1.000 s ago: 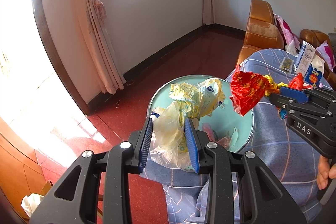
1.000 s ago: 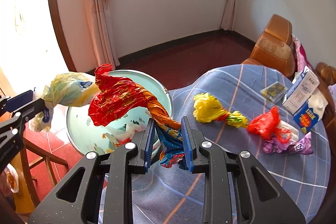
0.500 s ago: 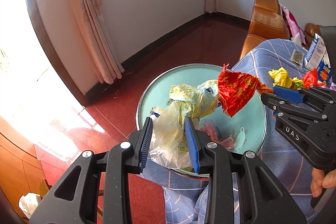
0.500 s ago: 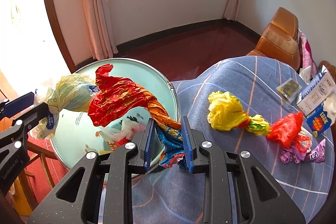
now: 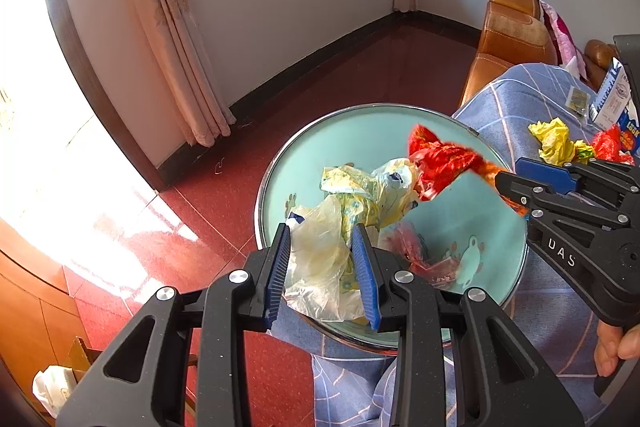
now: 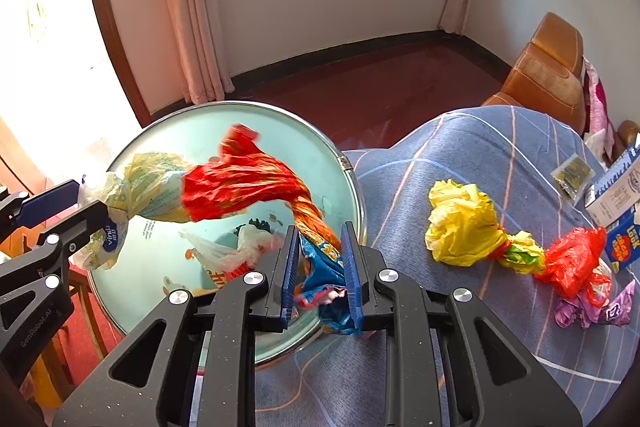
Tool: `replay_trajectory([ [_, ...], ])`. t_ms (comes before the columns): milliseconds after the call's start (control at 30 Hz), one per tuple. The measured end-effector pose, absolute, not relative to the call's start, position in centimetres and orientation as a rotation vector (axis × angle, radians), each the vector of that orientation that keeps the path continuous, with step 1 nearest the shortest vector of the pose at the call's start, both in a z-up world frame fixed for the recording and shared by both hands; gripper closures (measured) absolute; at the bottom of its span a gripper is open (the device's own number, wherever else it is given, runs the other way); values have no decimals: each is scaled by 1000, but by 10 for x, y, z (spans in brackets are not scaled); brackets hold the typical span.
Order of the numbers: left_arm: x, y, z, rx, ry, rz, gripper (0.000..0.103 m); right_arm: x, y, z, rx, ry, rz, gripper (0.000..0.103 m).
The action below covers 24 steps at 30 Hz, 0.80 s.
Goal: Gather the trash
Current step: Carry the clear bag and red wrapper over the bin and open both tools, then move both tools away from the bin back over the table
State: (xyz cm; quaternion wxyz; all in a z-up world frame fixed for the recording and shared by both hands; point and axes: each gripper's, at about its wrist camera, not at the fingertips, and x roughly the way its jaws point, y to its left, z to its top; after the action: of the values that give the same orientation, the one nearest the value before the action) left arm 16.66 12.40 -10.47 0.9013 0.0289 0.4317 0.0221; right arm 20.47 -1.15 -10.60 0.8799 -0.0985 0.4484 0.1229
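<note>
My left gripper (image 5: 323, 267) is shut on a crumpled pale yellow plastic bag (image 5: 344, 211) and holds it over the round teal bin (image 5: 496, 227). My right gripper (image 6: 318, 267) is shut on a twisted red and blue snack wrapper (image 6: 248, 187), also over the bin (image 6: 152, 279); the wrapper's red end touches the yellow bag (image 6: 148, 187). The right gripper shows at the right of the left wrist view (image 5: 516, 183). Some wrappers lie at the bin's bottom (image 5: 424, 259).
On the blue checked cloth (image 6: 460, 155) lie a yellow crumpled bag (image 6: 464, 227), a red bag (image 6: 576, 259) and a purple wrapper (image 6: 592, 311). Cartons (image 6: 616, 195) stand at the far right. An orange sofa (image 6: 548, 71) stands behind. Red floor surrounds the bin.
Both grippers have moved forward and over the bin with their trash still held. The red wrapper has come against the yellow bag.
</note>
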Motion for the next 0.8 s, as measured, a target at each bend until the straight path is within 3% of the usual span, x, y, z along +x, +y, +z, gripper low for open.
replay_trajectory([
  [167,168,125,-109,56,898,42,71,204,-4,-106,-228,930,296,79],
  [333,167,128,-108,49,897,51,71,201,-2,-101,-239,911,305,67],
  [400,165,130,-108,50,896,58,70,200,-4,-98,-237,905,300,66],
  [467,164,133,-106,50,891,74,62,198,-7,-94,-231,898,293,65],
  [533,161,135,-103,44,880,91,45,196,-11,-90,-222,887,280,51],
  [600,158,137,-100,36,868,106,37,192,-17,-84,-213,863,259,44],
  [800,150,133,-89,48,842,122,26,182,-36,-70,-178,831,210,35],
])
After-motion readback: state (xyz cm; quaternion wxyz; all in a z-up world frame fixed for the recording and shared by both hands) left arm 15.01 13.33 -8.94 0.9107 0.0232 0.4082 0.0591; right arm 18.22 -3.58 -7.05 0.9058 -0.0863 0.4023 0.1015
